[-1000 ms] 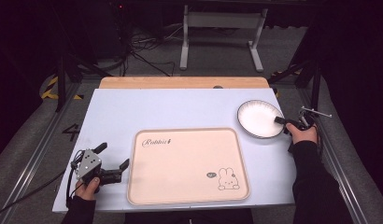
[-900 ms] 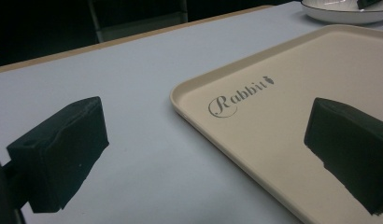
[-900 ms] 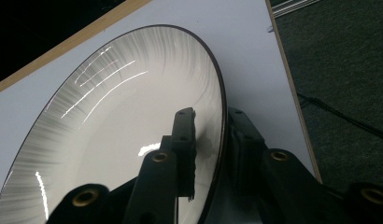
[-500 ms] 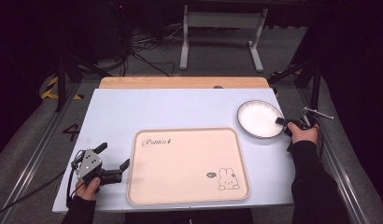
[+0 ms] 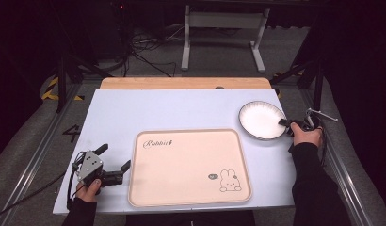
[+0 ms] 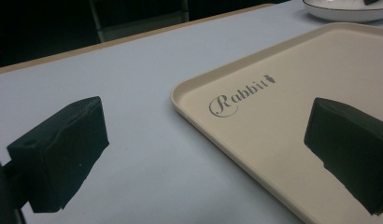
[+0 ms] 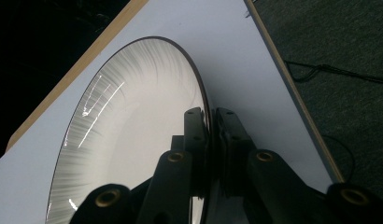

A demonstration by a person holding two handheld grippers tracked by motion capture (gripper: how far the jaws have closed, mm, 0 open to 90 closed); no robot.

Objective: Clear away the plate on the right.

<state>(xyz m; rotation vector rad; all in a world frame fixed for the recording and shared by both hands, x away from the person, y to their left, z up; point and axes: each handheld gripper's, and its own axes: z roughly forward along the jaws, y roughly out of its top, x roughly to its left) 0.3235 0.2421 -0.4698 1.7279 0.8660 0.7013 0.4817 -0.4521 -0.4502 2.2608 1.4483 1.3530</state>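
White plate (image 5: 261, 120) with a thin dark rim sits at the right side of the light blue table (image 5: 181, 108), just off the far-right corner of the tray (image 5: 188, 167). Shallow, round, glossy — the right gripper view shows fine grey streaks radiating in from the rim (image 7: 133, 116) and light glinting on the glaze. Nothing on it.

Right gripper (image 5: 286, 124) is pinching the plate's near-right rim: jaws pressed together with the rim between them, one jaw over the inside of the plate, one outside. The person's right hand (image 5: 306, 136) holds it at the table's right edge.

Left gripper (image 5: 115, 159) rests low at the table's near-left, just beside the tray's left edge, jaws spread wide with nothing between them. In the left gripper view one jaw hangs over the bare table, the other over the tray. Left hand (image 5: 90, 188) grips it from below.

Tray is beige, rectangular with rounded corners, empty — "Rabbit" script (image 6: 241, 95) at its far-left, a small rabbit drawing (image 5: 227, 180) at the near-right.
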